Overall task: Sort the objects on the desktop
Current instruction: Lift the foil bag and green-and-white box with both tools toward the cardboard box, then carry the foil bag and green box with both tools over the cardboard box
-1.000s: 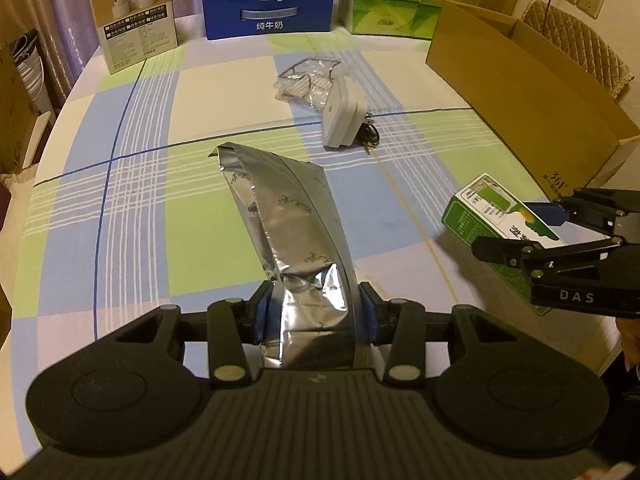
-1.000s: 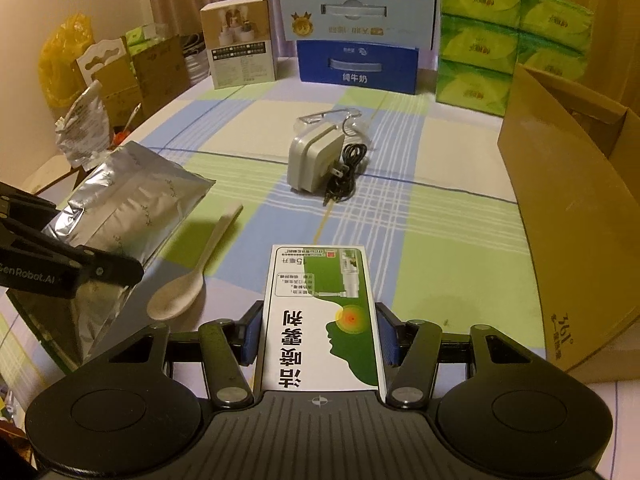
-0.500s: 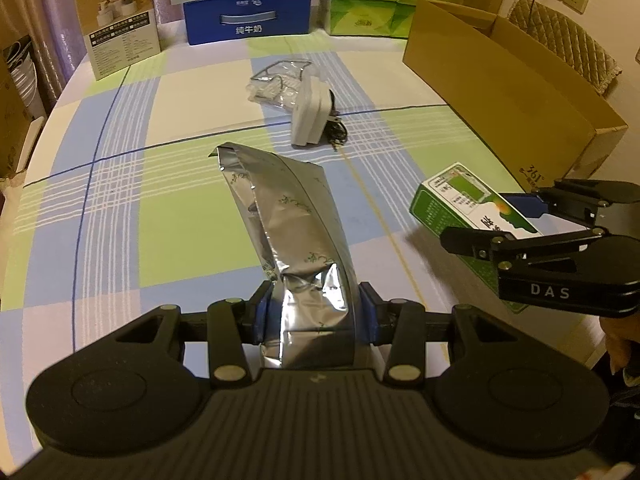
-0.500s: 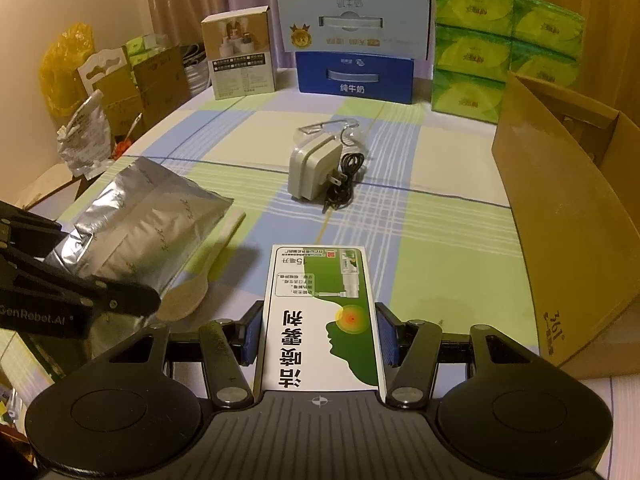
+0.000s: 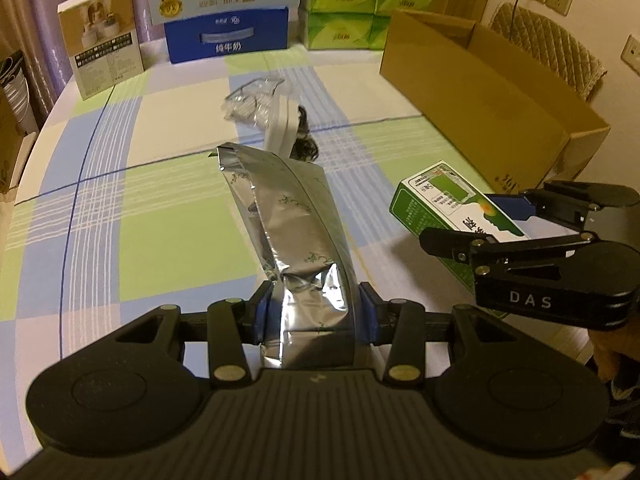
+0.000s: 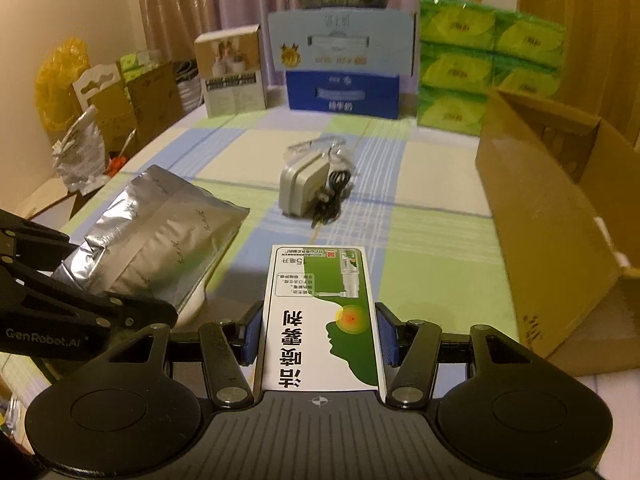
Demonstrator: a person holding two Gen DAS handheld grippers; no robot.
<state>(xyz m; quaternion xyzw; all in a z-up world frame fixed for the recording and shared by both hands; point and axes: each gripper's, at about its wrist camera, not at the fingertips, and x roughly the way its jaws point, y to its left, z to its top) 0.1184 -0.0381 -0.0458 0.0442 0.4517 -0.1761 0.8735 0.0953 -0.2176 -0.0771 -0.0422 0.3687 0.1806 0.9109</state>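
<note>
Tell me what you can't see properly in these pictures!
- Spoon: right wrist view, mostly hidden under the foil bag; absent from the left view.
- Inside of the cardboard box: both views, its walls block it.
- Charger: left wrist view, partly behind the bag.
- Small print on the green box: too small and upside down.
- Plastic wrap: contents blurred.

silver foil pouch (image 5: 296, 236), green-white box (image 6: 323, 312), both clamped

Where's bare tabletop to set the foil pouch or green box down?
Free: the cloth left of the foil pouch, and the stretch between the charger and the cardboard box. Crowded: the back edge with cartons, and beside the green box, where a spoon lies.
</note>
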